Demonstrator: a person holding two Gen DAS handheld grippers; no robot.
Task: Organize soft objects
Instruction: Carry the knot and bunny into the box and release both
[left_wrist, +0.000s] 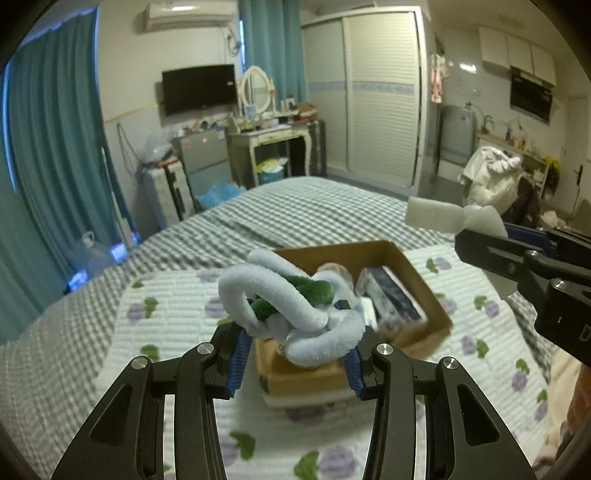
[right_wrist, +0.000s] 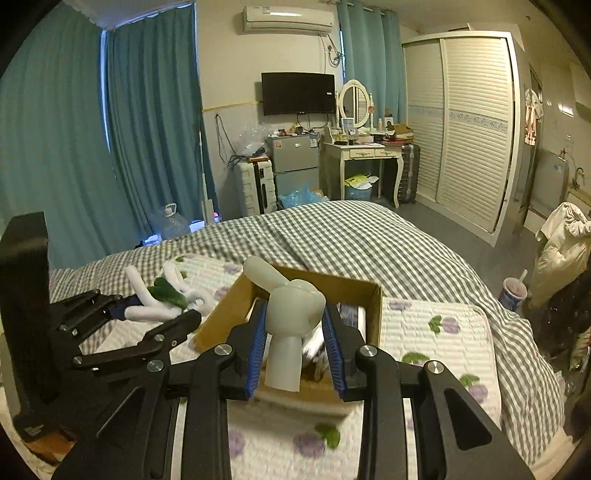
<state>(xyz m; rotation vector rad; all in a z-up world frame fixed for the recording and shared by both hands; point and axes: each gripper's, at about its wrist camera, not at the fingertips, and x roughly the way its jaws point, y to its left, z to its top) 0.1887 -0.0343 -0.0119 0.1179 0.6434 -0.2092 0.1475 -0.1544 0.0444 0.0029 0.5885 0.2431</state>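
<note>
My left gripper (left_wrist: 295, 345) is shut on a knotted white-and-green plush rope toy (left_wrist: 291, 306) and holds it in the air in front of an open cardboard box (left_wrist: 413, 273) on the bed. The same toy shows in the right wrist view (right_wrist: 162, 299). My right gripper (right_wrist: 295, 343) is shut on a soft white rabbit-shaped toy (right_wrist: 291, 314), held above the box (right_wrist: 373, 299). In the left wrist view the rabbit toy (left_wrist: 443, 216) and the right gripper (left_wrist: 476, 240) are at the right. The box holds a dark blue-and-white item (left_wrist: 391, 295) and other things.
The box sits on a white quilted pad with purple flowers (left_wrist: 173, 317) laid over a grey checked bedspread (left_wrist: 306, 210). Past the bed stand a dressing table (right_wrist: 365, 155), a wardrobe (right_wrist: 469, 122), suitcases and teal curtains. A cup with a straw (right_wrist: 513, 291) is at the right.
</note>
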